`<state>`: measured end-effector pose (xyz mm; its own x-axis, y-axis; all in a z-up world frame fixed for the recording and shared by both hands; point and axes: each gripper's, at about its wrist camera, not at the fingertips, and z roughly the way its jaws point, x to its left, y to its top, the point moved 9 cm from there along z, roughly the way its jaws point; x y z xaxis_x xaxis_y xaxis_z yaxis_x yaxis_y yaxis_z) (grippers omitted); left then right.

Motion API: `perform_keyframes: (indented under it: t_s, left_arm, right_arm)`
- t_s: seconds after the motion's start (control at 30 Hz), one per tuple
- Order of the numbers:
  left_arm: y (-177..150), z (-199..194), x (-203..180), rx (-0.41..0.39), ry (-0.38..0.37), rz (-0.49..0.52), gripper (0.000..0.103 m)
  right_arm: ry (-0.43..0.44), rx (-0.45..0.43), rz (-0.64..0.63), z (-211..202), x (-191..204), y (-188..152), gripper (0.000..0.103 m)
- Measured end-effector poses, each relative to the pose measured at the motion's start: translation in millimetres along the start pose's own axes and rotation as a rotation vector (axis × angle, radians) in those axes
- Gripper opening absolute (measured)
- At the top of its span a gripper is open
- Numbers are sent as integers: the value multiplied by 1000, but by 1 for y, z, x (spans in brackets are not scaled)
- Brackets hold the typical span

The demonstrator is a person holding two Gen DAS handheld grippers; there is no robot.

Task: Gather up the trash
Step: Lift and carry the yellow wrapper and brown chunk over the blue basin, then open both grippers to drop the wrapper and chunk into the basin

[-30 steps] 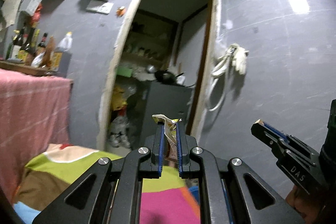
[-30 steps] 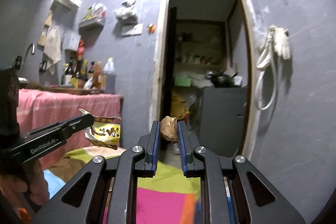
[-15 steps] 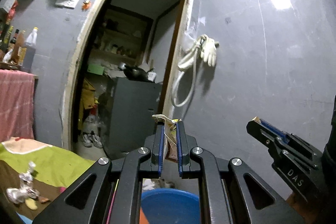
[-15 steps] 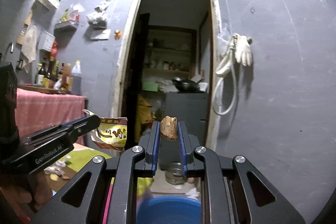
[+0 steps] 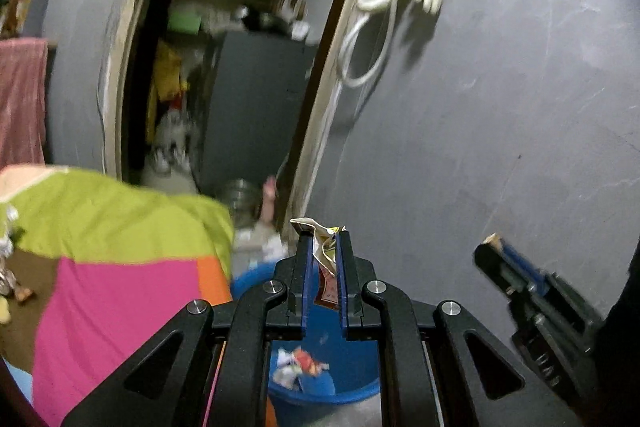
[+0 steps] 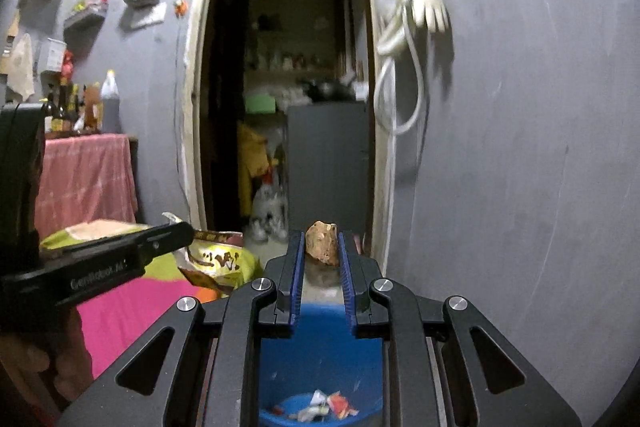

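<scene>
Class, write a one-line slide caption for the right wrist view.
Right claw grips a brown scrap above the blue bin.

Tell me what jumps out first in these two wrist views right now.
Each tool carries trash: the left tool is shut on a crumpled yellow wrapper, the right tool on a brown lump at its tips. Below both sits a blue bucket with scraps already at its bottom. Left of it lies a bright pink and green cloth, and behind stands a dark open doorway in the grey wall.
</scene>
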<state>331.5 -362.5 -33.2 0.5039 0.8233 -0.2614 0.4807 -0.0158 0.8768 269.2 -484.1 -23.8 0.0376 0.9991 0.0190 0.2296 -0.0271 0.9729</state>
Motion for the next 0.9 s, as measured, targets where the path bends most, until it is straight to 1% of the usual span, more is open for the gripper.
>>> perform_keyframes:
  t_s: [0.07,0.17,0.33,0.47,0.7,0.73,0.77,0.83,0.9]
  left_arm:
    - [-10,11,4,44,11,-5,8]
    - [-25,26,7,106,15,-11,8]
    - [-46,40,14,176,30,-24,8]
    - [-57,50,19,221,39,-37,8]
    - [-61,59,24,274,41,-43,10]
    - [-62,59,24,280,39,-42,12]
    - [-62,58,25,282,36,-42,18]
    - [-61,56,25,275,27,-52,26]
    - [-58,53,26,268,18,-61,26]
  right_arm:
    - [1,49,24,8,-5,-16,15]
    - [3,99,54,18,-9,-33,15]
    - [18,172,84,28,-12,-54,15]
    - [23,212,104,36,-14,-65,15]
    - [26,262,119,46,-13,-75,16]
    - [28,266,122,46,-13,-74,16]
    - [28,268,124,46,-12,-74,16]
    - [29,271,124,46,-12,-73,17]
    - [27,268,122,45,-12,-70,18]
